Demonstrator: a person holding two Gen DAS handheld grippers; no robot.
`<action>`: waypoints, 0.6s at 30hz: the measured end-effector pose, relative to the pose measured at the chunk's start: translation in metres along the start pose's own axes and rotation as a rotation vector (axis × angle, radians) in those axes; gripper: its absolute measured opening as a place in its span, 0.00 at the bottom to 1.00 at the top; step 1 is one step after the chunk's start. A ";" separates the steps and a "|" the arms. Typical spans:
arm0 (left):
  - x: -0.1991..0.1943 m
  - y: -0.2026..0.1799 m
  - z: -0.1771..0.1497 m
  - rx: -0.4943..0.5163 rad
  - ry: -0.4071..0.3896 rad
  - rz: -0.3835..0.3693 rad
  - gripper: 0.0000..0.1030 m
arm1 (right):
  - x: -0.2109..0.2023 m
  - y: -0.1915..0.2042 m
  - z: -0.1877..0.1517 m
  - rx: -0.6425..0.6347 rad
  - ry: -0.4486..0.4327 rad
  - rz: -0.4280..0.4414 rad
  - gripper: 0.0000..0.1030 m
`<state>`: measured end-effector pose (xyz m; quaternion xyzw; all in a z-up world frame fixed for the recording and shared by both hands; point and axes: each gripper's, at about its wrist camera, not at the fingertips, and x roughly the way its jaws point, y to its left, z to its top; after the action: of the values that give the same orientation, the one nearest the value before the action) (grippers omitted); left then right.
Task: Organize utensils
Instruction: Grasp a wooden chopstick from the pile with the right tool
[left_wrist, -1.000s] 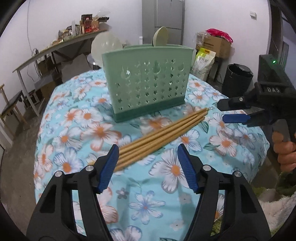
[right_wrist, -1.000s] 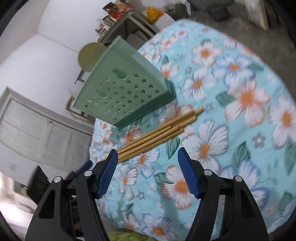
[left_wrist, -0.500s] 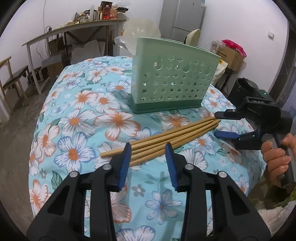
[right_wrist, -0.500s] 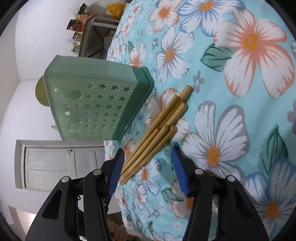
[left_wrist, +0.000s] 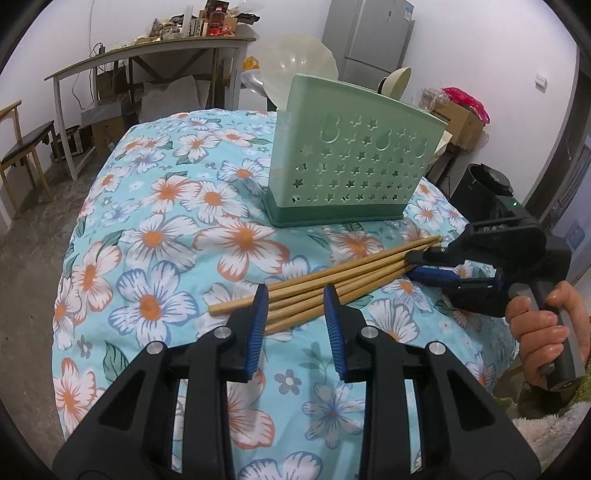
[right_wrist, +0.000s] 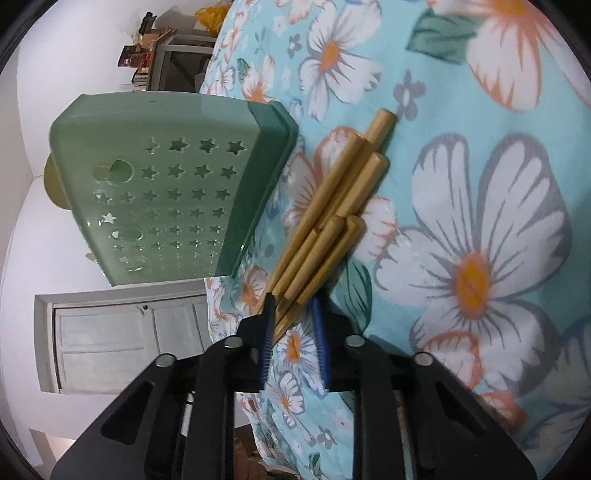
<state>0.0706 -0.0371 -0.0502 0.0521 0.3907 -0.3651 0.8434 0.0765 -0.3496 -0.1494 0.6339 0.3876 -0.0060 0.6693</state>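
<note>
Several wooden chopsticks (left_wrist: 362, 266) (right_wrist: 332, 206) lie in a loose bundle on the flowered cloth (left_wrist: 166, 221), in front of the green star-punched utensil holder (left_wrist: 351, 166) (right_wrist: 166, 192). My left gripper (left_wrist: 295, 306) hangs over their thin ends. Its jaws are closing, the sticks run under and between the blue pads, and neither pad presses on them. My right gripper (left_wrist: 413, 264) (right_wrist: 291, 317), rolled on its side, straddles the sticks near their thick ends. Its jaws are closing too, and a sliver of cloth still shows beside one pad.
A hand (left_wrist: 539, 332) holds the right gripper's handle at the table's right edge. Behind the holder stand a clear bowl (left_wrist: 295, 59) and a pale dish. Beyond are a cluttered long table (left_wrist: 147, 48), a chair (left_wrist: 22, 147), a fridge (left_wrist: 365, 33) and a black bin (left_wrist: 484, 181).
Both pairs of jaws have narrowed. The left gripper has come up over the thin ends. The right gripper has rolled, sunk to the cloth and taken the sticks between its pads.
</note>
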 end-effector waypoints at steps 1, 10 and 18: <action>0.000 0.000 0.000 0.000 0.000 0.001 0.28 | 0.000 -0.001 0.000 0.007 -0.001 0.008 0.16; -0.002 0.001 0.000 -0.004 -0.002 -0.001 0.28 | -0.014 -0.017 -0.005 0.069 0.030 0.049 0.09; -0.003 0.006 0.001 -0.013 -0.001 0.008 0.28 | -0.022 -0.017 -0.009 0.092 0.053 0.059 0.12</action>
<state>0.0742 -0.0317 -0.0485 0.0477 0.3923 -0.3592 0.8454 0.0482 -0.3559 -0.1514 0.6752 0.3855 0.0128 0.6287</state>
